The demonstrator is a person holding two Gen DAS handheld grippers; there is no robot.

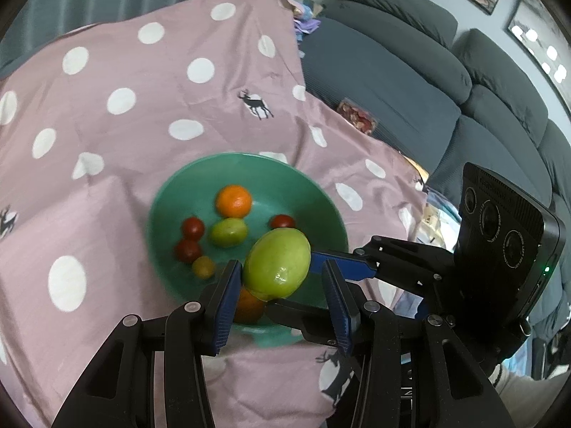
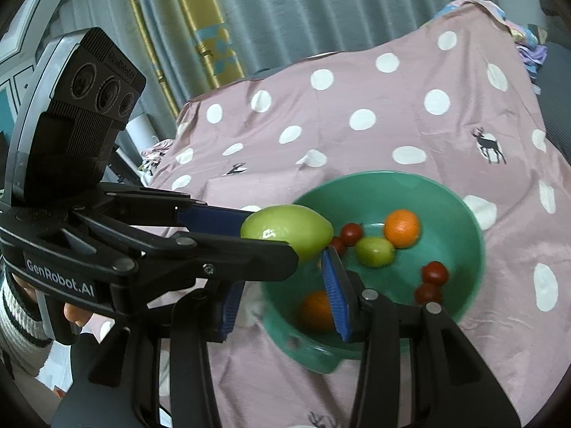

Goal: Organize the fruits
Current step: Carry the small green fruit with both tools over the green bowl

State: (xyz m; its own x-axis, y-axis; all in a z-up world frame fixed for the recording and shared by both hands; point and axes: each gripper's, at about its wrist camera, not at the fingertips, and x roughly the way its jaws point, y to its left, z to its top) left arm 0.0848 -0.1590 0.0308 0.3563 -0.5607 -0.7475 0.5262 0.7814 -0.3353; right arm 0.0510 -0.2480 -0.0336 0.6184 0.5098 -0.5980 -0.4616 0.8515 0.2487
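Note:
A large green fruit [image 1: 276,264] [image 2: 285,230] hangs over the near rim of a green bowl [image 1: 160,196] [image 2: 464,214]. My left gripper [image 1: 280,273] [image 2: 271,237] is shut on it, one finger on each side. My right gripper [image 2: 283,271] reaches in beside it, jaws apart. Its right pad tip [image 2: 326,251] touches the fruit's pointed end, and nothing sits between its pads. In the bowl lie an orange [image 1: 233,201] [image 2: 401,228], a small green fruit [image 1: 228,232] [image 2: 374,251], several red cherry tomatoes [image 1: 192,228] [image 2: 433,273] and a second orange [image 1: 249,306] [image 2: 316,310].
A pink cloth with white dots [image 1: 107,160] [image 2: 357,117] covers the table under the bowl. A grey sofa [image 1: 392,71] stands past the table's right edge. Curtains [image 2: 285,18] hang behind the table. A person's hand [image 2: 75,312] holds the left gripper's handle.

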